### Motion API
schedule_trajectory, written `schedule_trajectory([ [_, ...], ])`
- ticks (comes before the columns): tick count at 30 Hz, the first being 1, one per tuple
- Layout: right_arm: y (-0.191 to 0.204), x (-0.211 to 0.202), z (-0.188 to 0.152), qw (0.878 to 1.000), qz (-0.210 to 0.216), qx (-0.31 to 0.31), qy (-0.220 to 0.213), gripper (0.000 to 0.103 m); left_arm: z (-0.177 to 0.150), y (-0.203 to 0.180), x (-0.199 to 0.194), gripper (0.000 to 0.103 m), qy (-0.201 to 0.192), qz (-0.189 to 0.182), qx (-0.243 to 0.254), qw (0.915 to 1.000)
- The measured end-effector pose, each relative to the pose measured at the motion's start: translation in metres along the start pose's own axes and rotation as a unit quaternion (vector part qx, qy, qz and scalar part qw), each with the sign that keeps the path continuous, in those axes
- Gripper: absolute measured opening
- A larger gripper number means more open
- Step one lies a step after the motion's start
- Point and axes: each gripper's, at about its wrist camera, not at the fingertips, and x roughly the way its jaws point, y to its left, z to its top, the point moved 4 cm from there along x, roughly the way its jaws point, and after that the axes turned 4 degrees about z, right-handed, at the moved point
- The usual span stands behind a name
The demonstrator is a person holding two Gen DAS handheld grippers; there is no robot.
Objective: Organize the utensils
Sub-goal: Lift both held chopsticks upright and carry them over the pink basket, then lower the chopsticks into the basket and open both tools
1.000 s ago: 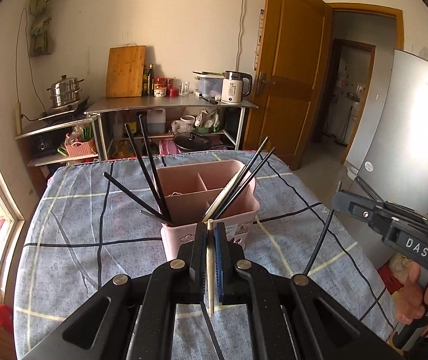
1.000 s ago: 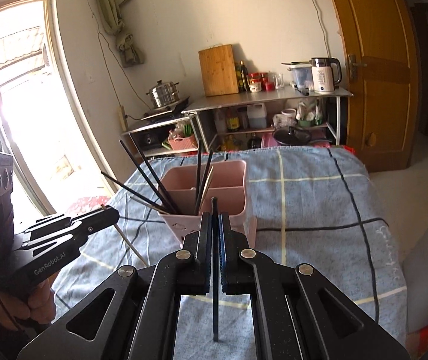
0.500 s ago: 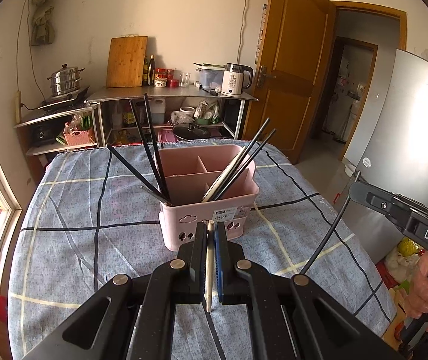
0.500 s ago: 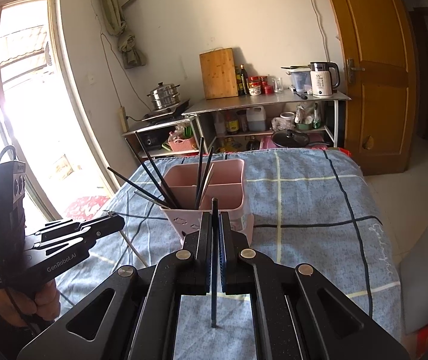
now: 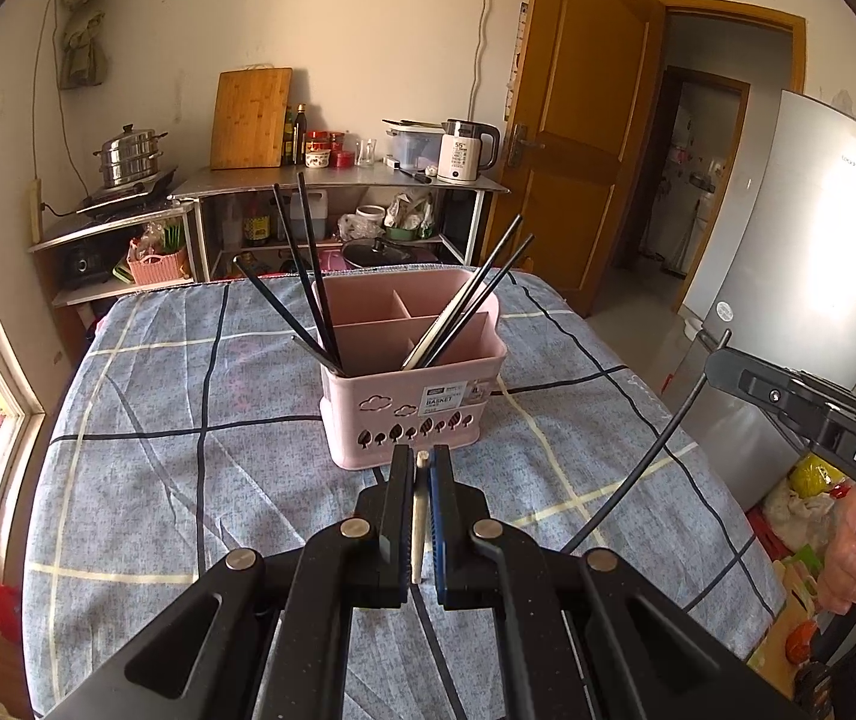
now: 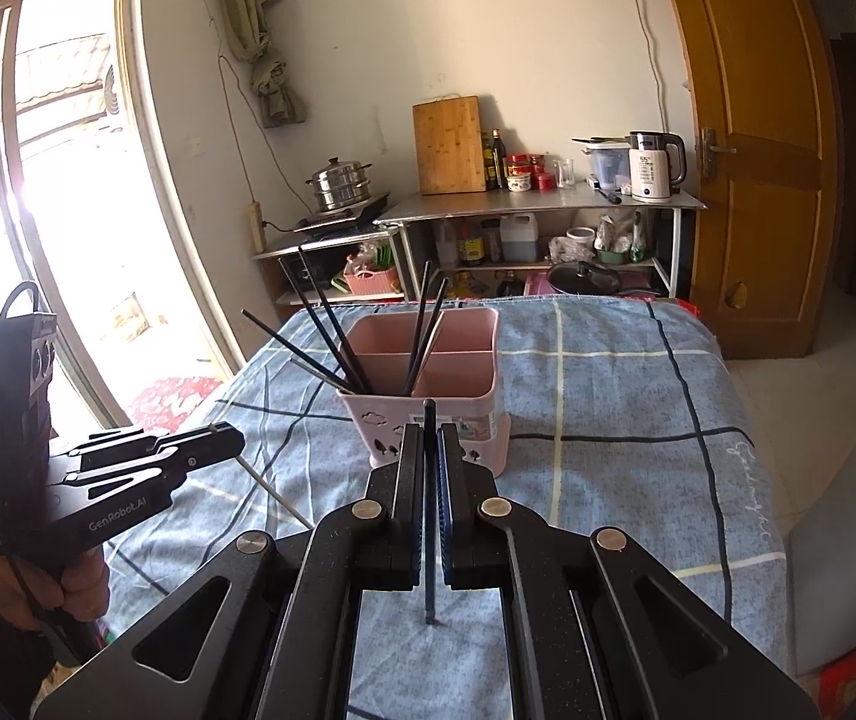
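Since a second ago both grippers have drawn back from the basket (image 5: 410, 360), which now sits smaller and further off in each wrist view; each grip on its chopstick is unchanged.

The left gripper (image 5: 420, 468) has its jaws clamped on a pale chopstick (image 5: 418, 516). In its own view the stick runs from 12 to 6 o'clock between the fingers, its top end just clear of the fingertips and pointing at the basket. The right gripper (image 6: 430, 435) is clamped on a black chopstick (image 6: 430, 516), also lying 12 to 6 o'clock, its upper tip poking just above the fingertips. Seen from the left wrist view, the black stick slants from the right gripper's tip at 1 o'clock down toward 7 o'clock.

The basket stands on the checked cloth (image 5: 188, 396), toward the far middle of the table. Black chopsticks (image 5: 308, 276) already lean out at 11 o'clock from its left compartment, and a second bunch (image 5: 470, 300), at least one pale, leans toward 1 o'clock from the right one. So most sorting looks done; the two held sticks remain to be dropped in, probably pale with the right bunch. No loose utensils show on the cloth.
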Motion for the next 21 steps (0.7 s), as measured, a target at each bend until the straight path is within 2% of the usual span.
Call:
schedule_trajectory([
  [11,0.001,0.002,0.015,1.000,0.008,0.010,-0.021,0.004,0.022,0.008,-0.012,0.004,-0.017,-0.004,-0.008,0.9998],
  [21,0.020,0.007,0.061,0.998,0.024,-0.007,-0.062,0.004,0.089,0.022,-0.031,0.004,-0.068,0.004,-0.012,0.9976],
])
